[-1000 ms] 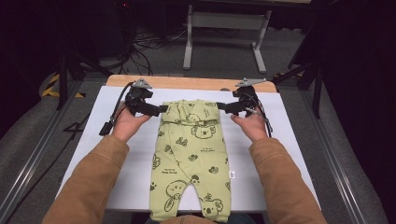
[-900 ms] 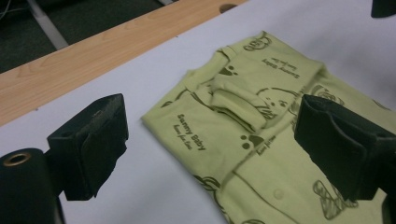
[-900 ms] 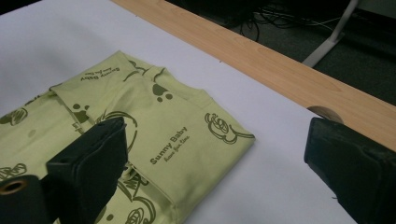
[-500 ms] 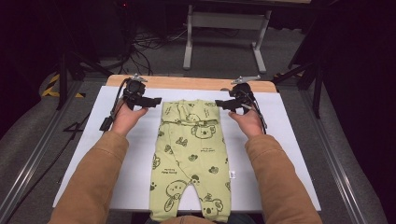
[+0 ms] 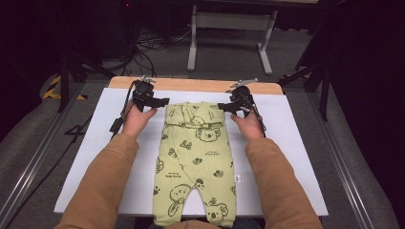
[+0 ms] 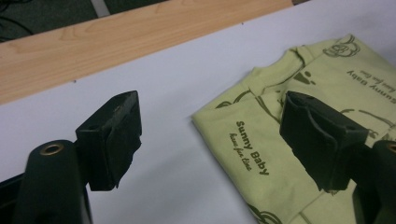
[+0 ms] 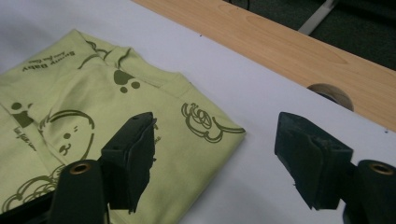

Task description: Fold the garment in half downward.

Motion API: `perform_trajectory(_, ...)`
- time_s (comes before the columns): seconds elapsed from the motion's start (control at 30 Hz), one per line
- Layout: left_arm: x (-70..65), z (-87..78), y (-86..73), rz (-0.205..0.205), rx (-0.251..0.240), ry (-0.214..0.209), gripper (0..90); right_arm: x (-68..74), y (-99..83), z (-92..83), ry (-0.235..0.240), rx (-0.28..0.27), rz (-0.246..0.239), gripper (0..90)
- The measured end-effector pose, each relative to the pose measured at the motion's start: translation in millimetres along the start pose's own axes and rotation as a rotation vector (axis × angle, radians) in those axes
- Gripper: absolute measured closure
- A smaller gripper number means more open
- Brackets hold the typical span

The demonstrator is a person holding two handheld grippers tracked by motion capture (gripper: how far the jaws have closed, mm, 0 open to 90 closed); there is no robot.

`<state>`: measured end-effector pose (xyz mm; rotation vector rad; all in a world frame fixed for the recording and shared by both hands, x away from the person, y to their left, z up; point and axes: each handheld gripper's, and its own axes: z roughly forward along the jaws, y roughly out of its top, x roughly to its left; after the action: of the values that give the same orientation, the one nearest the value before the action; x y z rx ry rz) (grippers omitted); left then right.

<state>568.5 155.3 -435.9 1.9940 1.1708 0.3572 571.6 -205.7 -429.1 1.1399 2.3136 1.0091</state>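
Observation:
A pale green baby garment (image 5: 196, 157) printed with koalas lies flat on the white table sheet (image 5: 296, 157), its far end folded over. My left gripper (image 5: 160, 101) sits at the fold's far left corner. In the left gripper view my left gripper (image 6: 210, 100) is open, its jaws have just been closing, and the garment (image 6: 261, 140) corner lies between them untouched. My right gripper (image 5: 223, 106) is at the far right corner. In the right gripper view my right gripper (image 7: 214, 119) is open, also just closing, one jaw above the garment (image 7: 93, 93), the other above bare sheet.
A wooden strip (image 5: 191, 85) runs along the table's far edge, with a round hole (image 7: 329, 92) in it. Beyond it stand a metal frame (image 5: 229, 28) and floor cables. The garment's legs hang over the near edge between the person's sleeves.
Both grippers have slid off the garment's folded end, outward and toward the far edge, and sunk closer to the sheet. The garment lies as before.

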Motion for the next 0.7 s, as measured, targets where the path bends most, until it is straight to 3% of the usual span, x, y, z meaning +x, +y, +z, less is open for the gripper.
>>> perform_trajectory(0.1, -2.4, 6.4, -1.4, -0.024, 0.017, 0.002, 23.7, 2.2, -1.2, 6.6, 0.009, 0.020, -0.011, 32.1)
perform_trajectory(0.2, -5.5, 11.9, -2.0, -0.004, 0.026, 0.030, 25.6, 1.8, -2.9, 11.1, 0.006, 0.033, -0.026, 32.9)
perform_trajectory(0.37, -3.7, 17.7, -2.9, -0.015, 0.033, 0.042, 30.0, -5.9, -7.1, 20.0, 0.003, 0.039, 0.026, 36.2)
perform_trajectory(0.5, -7.2, 26.8, -5.7, -0.030, 0.064, 0.065, 34.4, -8.0, -8.4, 29.0, -0.012, 0.075, 0.023, 39.1)
perform_trajectory(0.7, -13.3, 42.5, -11.1, -0.004, 0.107, 0.079, 40.2, -10.2, -10.4, 36.8, -0.026, 0.097, 0.045, 42.6)
